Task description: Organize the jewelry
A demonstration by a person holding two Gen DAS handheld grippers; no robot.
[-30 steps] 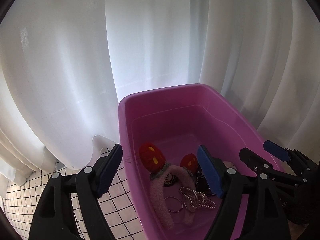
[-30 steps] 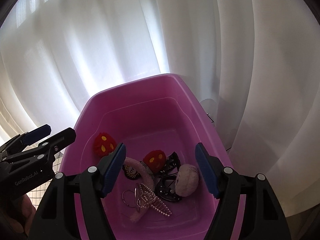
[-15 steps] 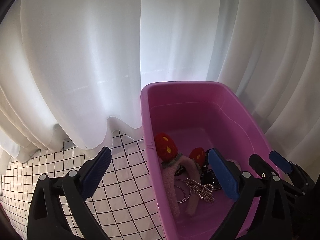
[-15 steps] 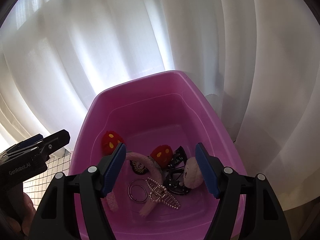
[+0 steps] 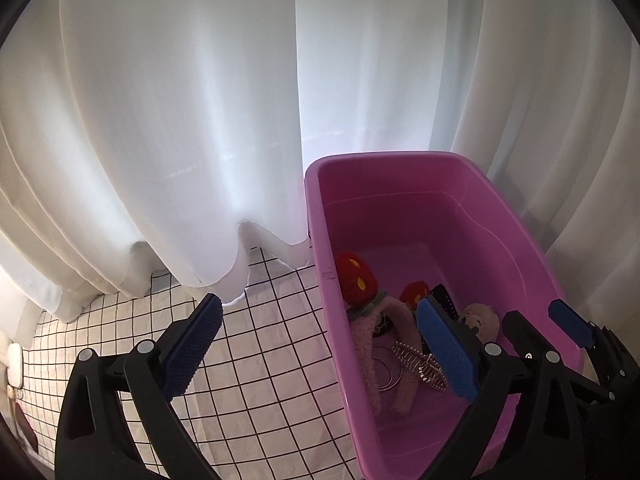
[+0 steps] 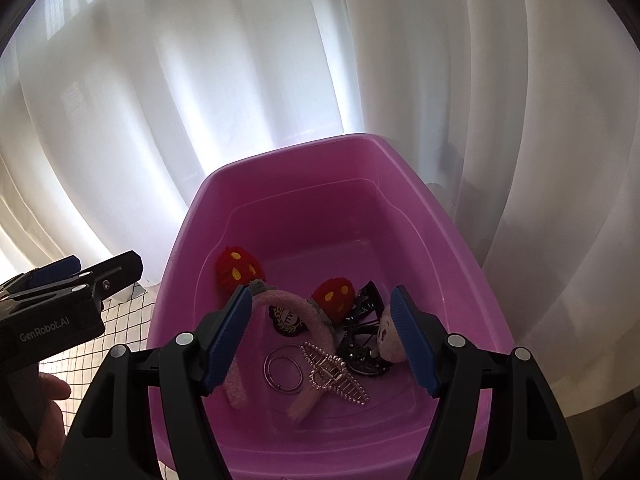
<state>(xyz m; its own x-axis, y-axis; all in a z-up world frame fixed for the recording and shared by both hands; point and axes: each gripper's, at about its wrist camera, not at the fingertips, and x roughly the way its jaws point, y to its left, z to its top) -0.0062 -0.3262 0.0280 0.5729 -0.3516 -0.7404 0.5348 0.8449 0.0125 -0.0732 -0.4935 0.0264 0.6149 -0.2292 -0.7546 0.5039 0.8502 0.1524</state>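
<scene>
Jewelry and hair pieces lay heaped in the pink tub [image 6: 408,184] on the checked cloth [image 5: 256,344]: the fuzzy headband [image 6: 316,316], ring [image 6: 283,369] and silver clip [image 6: 334,372]. The left gripper [image 5: 316,344] straddled the tub's wall, jaws apart and empty; the right gripper [image 6: 320,340] hung over the pile, also apart, probably choosing a piece.
</scene>
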